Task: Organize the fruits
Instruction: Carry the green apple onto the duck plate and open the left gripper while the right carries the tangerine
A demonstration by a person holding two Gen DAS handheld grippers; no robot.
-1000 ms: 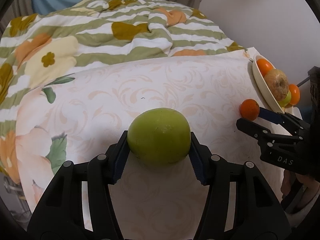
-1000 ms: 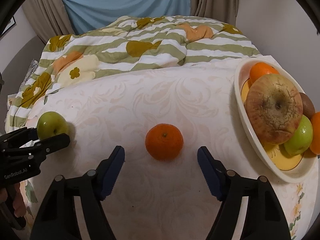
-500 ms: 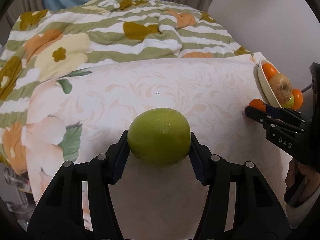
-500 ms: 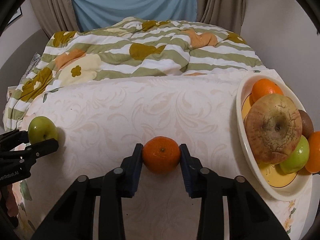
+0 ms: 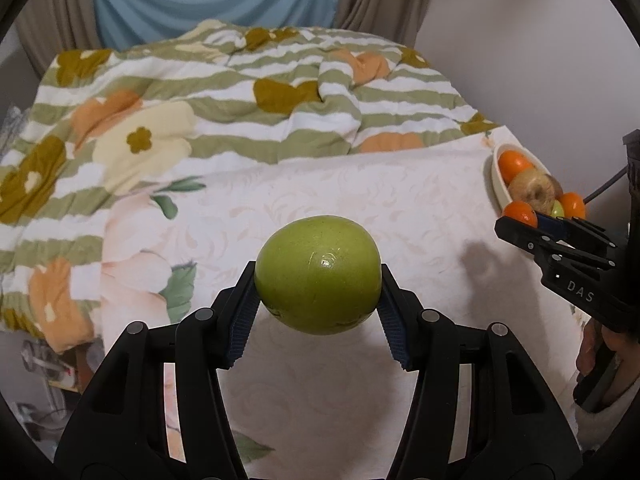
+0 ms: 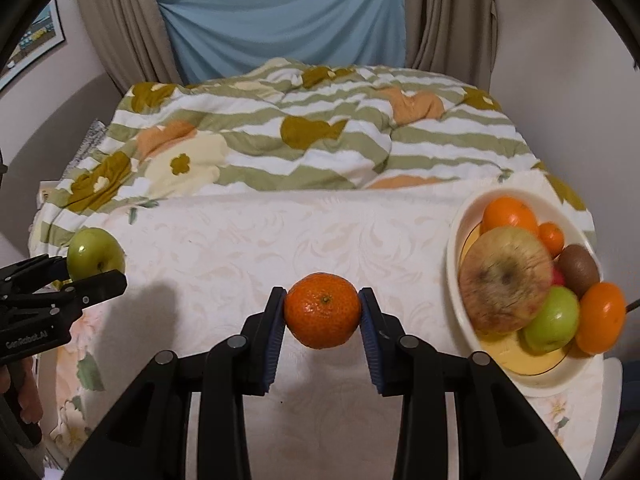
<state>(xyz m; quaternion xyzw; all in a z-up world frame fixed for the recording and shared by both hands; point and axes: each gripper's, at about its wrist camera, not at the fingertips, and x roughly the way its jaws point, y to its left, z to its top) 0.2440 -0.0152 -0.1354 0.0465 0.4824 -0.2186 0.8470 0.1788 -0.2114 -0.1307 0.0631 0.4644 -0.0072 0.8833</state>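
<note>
The left tongs (image 5: pixel 318 280) are clamped on a green apple (image 5: pixel 318 274), their blue ribbed pads pressed against its two sides. The apple hangs clear above the bench (image 5: pixel 400 208), which is covered by a cream cloth with a pale swirl pattern; a soft shadow lies on the cloth under and to the right of it.

The right tongs (image 6: pixel 322 312) are clamped on a mandarin (image 6: pixel 322 310), pads tight on its left and right flanks, its small green stem scar facing the camera. It too is held up off the cloth.

In the right wrist view the left tongs and their apple (image 6: pixel 95 254) sit at the far left edge, well apart from the mandarin. In the left wrist view the right tongs (image 5: pixel 520 218) reach in from the right edge, with the mandarin (image 5: pixel 520 213) at their tip just in front of the bowl.

A cream fruit bowl (image 6: pixel 454 256) with a yellow inside stands at the right end of the bench. It holds a large blotchy reddish apple (image 6: pixel 506 278), a small green apple (image 6: pixel 552 318), a kiwi (image 6: pixel 578 266), a big orange (image 6: pixel 508 214) at the back, a small mandarin beside it and another orange fruit (image 6: pixel 602 316) at the near right rim.

Beyond the bench lies a bed with a green-striped floral quilt (image 6: pixel 320 136), and behind it beige curtains around a blue cloth (image 6: pixel 284 28)
</note>
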